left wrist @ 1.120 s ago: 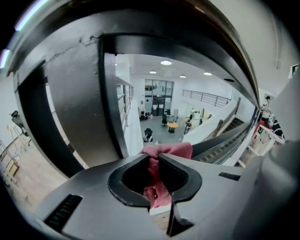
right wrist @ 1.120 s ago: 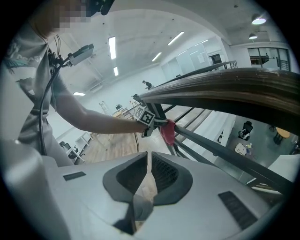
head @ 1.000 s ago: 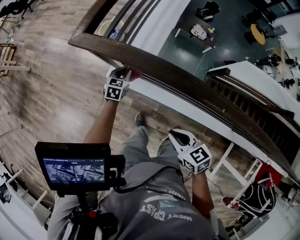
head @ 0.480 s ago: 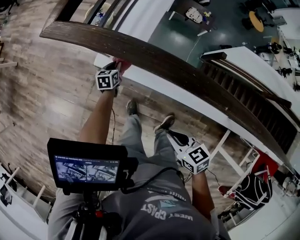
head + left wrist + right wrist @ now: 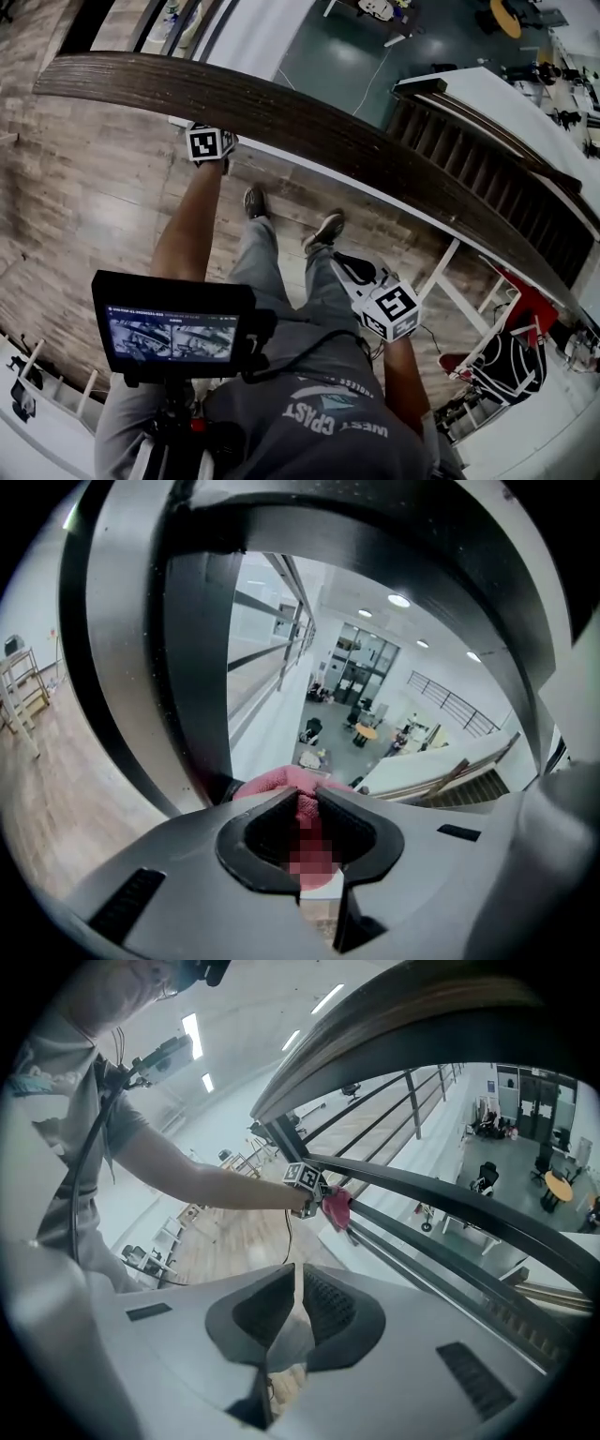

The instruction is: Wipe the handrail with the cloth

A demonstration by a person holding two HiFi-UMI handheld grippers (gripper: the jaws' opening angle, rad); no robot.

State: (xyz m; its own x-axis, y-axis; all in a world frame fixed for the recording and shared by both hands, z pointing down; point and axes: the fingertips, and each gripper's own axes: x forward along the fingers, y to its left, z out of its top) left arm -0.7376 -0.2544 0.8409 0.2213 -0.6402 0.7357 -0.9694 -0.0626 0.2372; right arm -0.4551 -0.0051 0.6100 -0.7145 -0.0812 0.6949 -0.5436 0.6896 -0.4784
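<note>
Gripping a bunched pink cloth in the left claw, jaws pressed onto the fabric with a wad poking out past the tips. Reaching up under the near edge of the dark wooden handrail, toward its left end in the head view. Sitting right at the slimmer dark bar below the wooden top in the right gripper view; impossible to tell whether touching it or just beside it. Hanging low near the hip, well apart from the rail: the right claw, drawn down to a thin slit and holding nothing.

Judging from this, the wiping stroke itself is in hand. To do it well:

- Press the soft protruding wad against the wood, never the hard jaw tips.
- Keep the clamp firm so as not to drop the cloth over the open drop beyond the rail.
- Follow the curve at a steady pace, with even pressure.
- Roll the wrist to reach the top, the side and the underside in turn.
- Overlap each pass slightly.
- Keep the idle right claw clear of the rail.
</note>
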